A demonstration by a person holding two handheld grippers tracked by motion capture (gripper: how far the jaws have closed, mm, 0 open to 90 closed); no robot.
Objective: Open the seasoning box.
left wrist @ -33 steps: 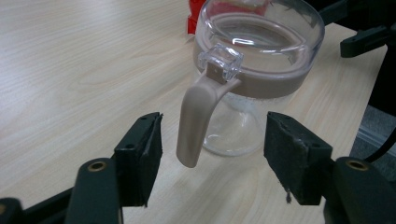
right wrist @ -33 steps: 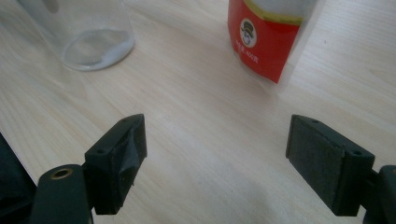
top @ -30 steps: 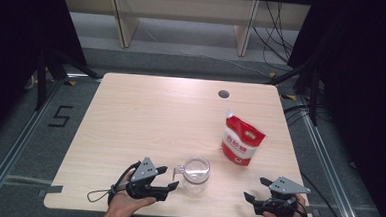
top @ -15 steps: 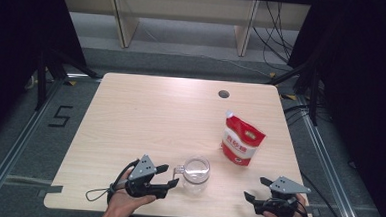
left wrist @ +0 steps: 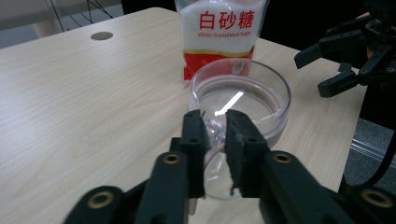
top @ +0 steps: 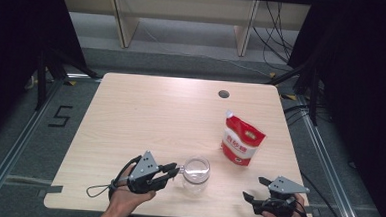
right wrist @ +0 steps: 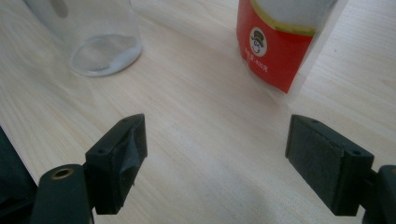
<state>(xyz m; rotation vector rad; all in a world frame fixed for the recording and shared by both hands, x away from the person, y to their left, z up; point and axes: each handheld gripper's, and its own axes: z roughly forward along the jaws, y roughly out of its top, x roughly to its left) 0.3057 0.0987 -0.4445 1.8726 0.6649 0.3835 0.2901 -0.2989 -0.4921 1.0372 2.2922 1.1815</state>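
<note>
left gripper takes the glass mug by its handle at the table's near edge

the wooden table (top: pixel 146 111) held a red and white sugar pouch (top: pixel 242 141), standing well apart from the clear glass mug (top: pixel 196 173) near the front edge. the left gripper (top: pixel 171 170) had just been closing, its jaws now pinching the mug's handle (left wrist: pixel 212 133) with only a narrow gap left. the right gripper (top: pixel 254 189) rested wide open on nothing. the mug looked rigid, slick, breakable and fairly heavy; the handle seemed the surest hold.
</note>
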